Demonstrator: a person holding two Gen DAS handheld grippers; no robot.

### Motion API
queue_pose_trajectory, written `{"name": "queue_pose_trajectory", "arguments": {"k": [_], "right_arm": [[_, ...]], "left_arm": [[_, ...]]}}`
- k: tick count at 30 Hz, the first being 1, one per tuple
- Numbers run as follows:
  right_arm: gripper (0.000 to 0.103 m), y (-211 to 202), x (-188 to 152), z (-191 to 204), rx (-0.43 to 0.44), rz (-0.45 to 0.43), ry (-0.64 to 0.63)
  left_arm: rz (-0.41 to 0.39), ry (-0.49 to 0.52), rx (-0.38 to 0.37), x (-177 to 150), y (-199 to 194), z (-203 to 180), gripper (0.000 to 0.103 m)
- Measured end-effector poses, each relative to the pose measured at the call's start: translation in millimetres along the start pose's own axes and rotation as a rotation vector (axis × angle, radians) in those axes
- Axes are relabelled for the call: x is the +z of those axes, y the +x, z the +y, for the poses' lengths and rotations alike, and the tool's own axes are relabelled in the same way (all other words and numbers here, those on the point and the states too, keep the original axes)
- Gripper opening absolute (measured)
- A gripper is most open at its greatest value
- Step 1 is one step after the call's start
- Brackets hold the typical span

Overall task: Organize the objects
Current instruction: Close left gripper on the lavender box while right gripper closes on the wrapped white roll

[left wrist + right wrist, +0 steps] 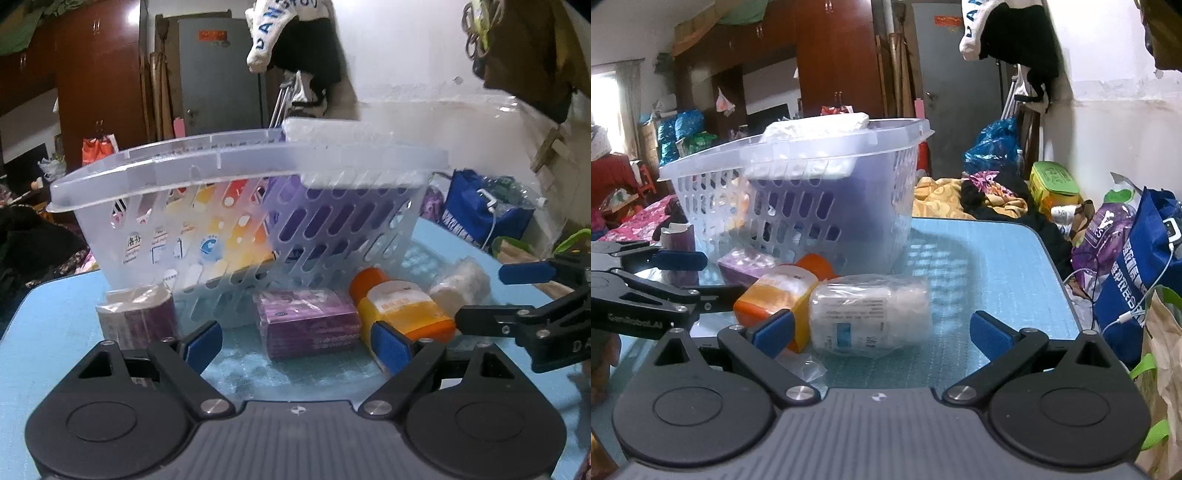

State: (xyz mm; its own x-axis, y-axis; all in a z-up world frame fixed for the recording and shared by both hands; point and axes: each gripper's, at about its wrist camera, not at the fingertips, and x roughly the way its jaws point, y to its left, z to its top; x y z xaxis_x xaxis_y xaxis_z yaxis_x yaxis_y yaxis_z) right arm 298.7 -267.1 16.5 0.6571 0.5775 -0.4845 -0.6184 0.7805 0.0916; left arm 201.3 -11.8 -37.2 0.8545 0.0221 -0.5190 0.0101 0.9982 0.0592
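Because the task is to gather loose items into one container, the clear slotted basket [236,206] stands farthest ahead of both tools on the blue surface [48,332], already carrying several boxes that show through its wall; a white packet lies across its rim.

The remaining items lie in a row between the basket and the tools, within reach, which suggests they are next to go in. The purple box [308,321] lies flat just ahead of the left tool [297,349], roughly centred between its fingers. A second purple pack [138,317] stands ahead of that tool's left finger, against the basket wall. The orange bottle [399,306] lies on its side beside the left tool's right finger; whether it touches the pad cannot be told. The white wrapped bottle [870,317] lies on its side just ahead of the right tool [882,334], touching the orange bottle.

Both tools stand wide and hold nothing. In my judgement each is lined up on its own item: the left on the purple box, the right on the white bottle, so the two do not cross.
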Motion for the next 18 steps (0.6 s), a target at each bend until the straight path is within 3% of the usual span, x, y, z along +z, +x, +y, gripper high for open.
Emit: {"name": "queue_pose_trajectory", "arguments": {"k": [5, 8, 10, 11, 12, 18], "right_arm": [[0.097, 5, 1, -4, -0.009, 0.028, 0.023], [0.09, 7, 0, -8, 0.003, 0.044, 0.045], [0.077, 6, -1, -11, 0.024, 0.041, 0.06], [0.075, 5, -2, -11, 0.027, 0.04, 0.064], [0.076, 4, -3, -12, 0.024, 0.033, 0.067], [0.075, -10, -6, -13, 0.025, -0.066, 0.074]], "left_arm": [[0.027, -0.021, 0.01, 5, 11, -2, 0.09], [0.038, -0.021, 0.014, 6, 15, -4, 0.09], [0.043, -0.022, 0.019, 8, 17, -5, 0.09], [0.046, -0.023, 0.017, 8, 18, -6, 0.085], [0.045, -0.027, 0.006, 8, 18, -7, 0.068], [-0.014, -0.037, 0.007, 7, 6, -8, 0.068]]}}
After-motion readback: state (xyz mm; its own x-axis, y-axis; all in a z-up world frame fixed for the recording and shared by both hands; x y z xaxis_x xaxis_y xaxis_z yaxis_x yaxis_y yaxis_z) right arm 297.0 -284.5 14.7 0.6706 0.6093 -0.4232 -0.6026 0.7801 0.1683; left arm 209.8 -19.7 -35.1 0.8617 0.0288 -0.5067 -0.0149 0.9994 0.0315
